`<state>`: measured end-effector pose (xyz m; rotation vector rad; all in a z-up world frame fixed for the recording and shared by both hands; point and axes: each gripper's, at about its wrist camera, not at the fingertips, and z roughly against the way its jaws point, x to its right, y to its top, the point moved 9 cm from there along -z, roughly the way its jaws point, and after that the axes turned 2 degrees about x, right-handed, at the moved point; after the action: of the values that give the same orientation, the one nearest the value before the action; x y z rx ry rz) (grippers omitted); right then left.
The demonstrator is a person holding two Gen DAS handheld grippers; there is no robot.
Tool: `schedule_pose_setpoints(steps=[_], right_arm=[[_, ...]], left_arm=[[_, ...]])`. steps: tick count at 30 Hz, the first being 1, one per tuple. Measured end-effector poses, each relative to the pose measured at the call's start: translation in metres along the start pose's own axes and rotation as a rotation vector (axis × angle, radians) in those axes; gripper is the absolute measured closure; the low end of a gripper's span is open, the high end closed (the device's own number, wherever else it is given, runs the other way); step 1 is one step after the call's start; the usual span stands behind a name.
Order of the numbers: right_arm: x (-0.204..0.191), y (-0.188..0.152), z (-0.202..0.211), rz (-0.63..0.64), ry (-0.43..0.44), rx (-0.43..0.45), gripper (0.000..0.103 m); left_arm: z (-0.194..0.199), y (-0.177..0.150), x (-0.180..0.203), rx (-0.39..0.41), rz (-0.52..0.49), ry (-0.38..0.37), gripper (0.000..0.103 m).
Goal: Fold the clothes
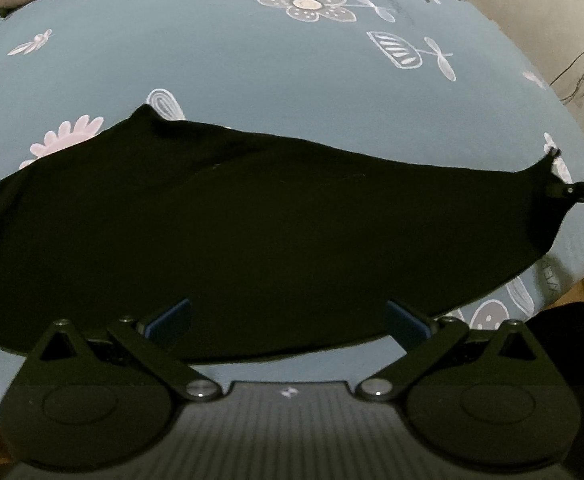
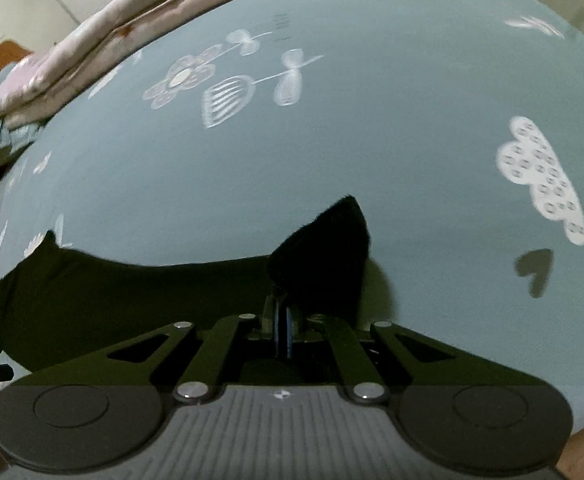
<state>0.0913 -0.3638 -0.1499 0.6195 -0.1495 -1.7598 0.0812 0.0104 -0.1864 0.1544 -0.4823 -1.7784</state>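
Left wrist view: one black, soft cloth garment lies spread across one grey-blue bed sheet with white flower print; the left gripper hangs over its near hem with blue-padded fingers spread wide and empty, while the right gripper pinches the garment's far right corner. Right wrist view: the right gripper is clamped on one raised corner of the garment, the rest lying flat to the left on the sheet; one pink folded quilt lies at the far edge. Judged step: a fold with one corner lifted, which next calls for the left gripper to take the hem so both carry the edge evenly.
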Motion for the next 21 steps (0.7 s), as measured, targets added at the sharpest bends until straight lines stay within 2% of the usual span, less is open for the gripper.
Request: schedule_pose_setpoints(steps=[10, 21], right_arm=[[-0.087, -0.011, -0.038, 0.068, -0.022, -0.093, 0.098], [-0.140, -0.021, -0.056, 0.086, 0.024, -0.136, 0.098]], left_arm=[[0.024, -0.010, -0.022, 0.051, 0.055, -0.083, 0.001], [0.032, -0.010, -0.039, 0.078, 0.092, -0.103, 0.001]])
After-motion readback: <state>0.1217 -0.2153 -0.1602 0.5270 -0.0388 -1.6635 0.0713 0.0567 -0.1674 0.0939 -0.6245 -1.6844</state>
